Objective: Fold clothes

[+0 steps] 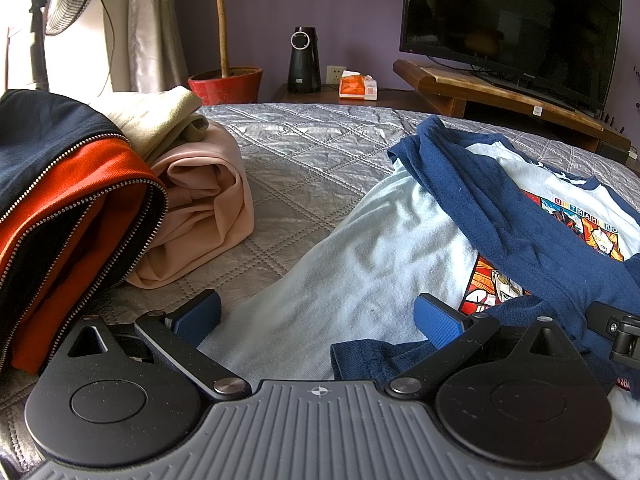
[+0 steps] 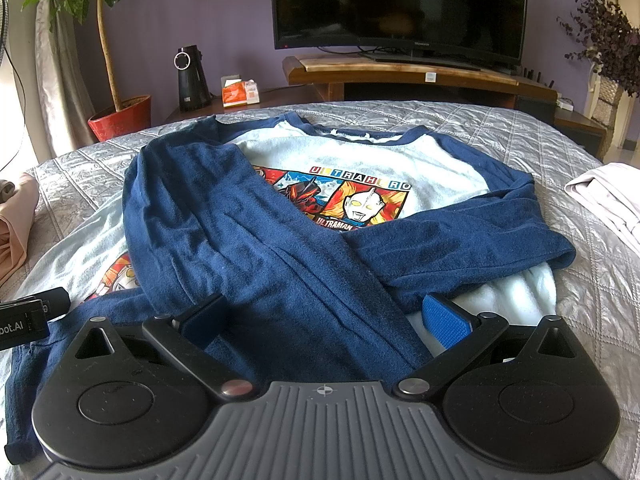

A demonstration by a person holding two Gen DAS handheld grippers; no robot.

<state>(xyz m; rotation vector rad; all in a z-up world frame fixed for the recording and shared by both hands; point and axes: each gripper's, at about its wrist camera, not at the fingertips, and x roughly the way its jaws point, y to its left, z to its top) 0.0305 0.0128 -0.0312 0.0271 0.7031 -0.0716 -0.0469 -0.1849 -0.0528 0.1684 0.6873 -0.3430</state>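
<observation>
Shirt (image 2: pixel 360 152) hem hidden beneath both tools, navy sleeves (image 2: pixel 248 240) crossed over its print, left gripper (image 1: pixel 316 316) and right gripper (image 2: pixel 324 320) wide open, holding nothing, poised over the cloth

Shirt (image 2: pixel 360 152) on bed (image 2: pixel 500 128)

Pale-blue raglan sweatshirt (image 2: pixel 372 160) with navy sleeves and a red-orange cartoon print; silver-grey diamond-quilted bedspread (image 1: pixel 304 148); navy zip jacket with orange lining (image 1: pixel 72 208); folded peach-pink garment (image 1: pixel 200 208).

Soft daylight from the blown-out left window (image 1: pixel 24 40), sharp focus, fisheye-bent edges.
</observation>
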